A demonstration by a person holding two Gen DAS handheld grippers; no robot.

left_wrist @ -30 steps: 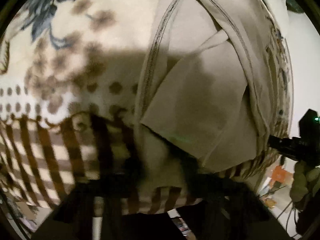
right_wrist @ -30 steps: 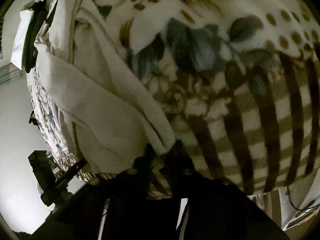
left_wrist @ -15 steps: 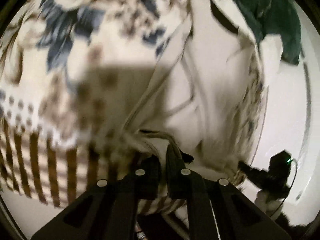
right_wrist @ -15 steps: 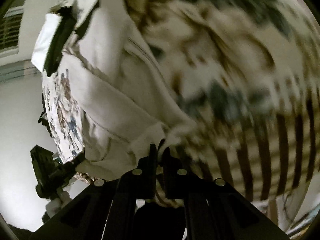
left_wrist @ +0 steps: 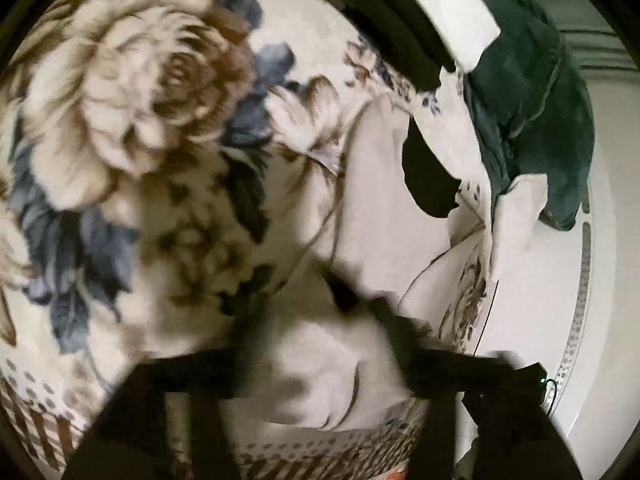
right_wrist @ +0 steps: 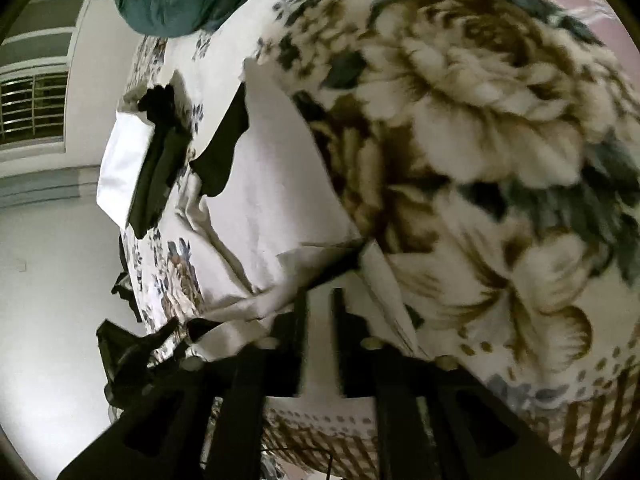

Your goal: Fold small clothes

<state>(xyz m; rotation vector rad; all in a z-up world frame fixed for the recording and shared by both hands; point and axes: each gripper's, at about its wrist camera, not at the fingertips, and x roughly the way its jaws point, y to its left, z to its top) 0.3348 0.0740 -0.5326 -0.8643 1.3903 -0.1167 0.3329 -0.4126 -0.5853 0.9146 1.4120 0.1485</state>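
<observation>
A: Black jaws of the left gripper [left_wrist: 320,360] are opening wide; the cream garment [left_wrist: 380,208] lies beneath them, not pinched.

B: And the right gripper [right_wrist: 320,344]?

A: Its jaws are opening too, a narrow gap, with no fabric between the pads. The garment's folded edge lies just ahead of them.

B: Where does the piece rest?

A: On the floral blanket [right_wrist: 480,120], probably released there so the fold settles flat. A dark green cloth [left_wrist: 528,92] lies beyond.

Dim indoor light, strongest on the pale garment [right_wrist: 272,200] — hard shadows fall across the floral blanket [left_wrist: 132,92]. Motion blur smears both views (black fisheye vignette rings each), edges bowing heavily.
</observation>
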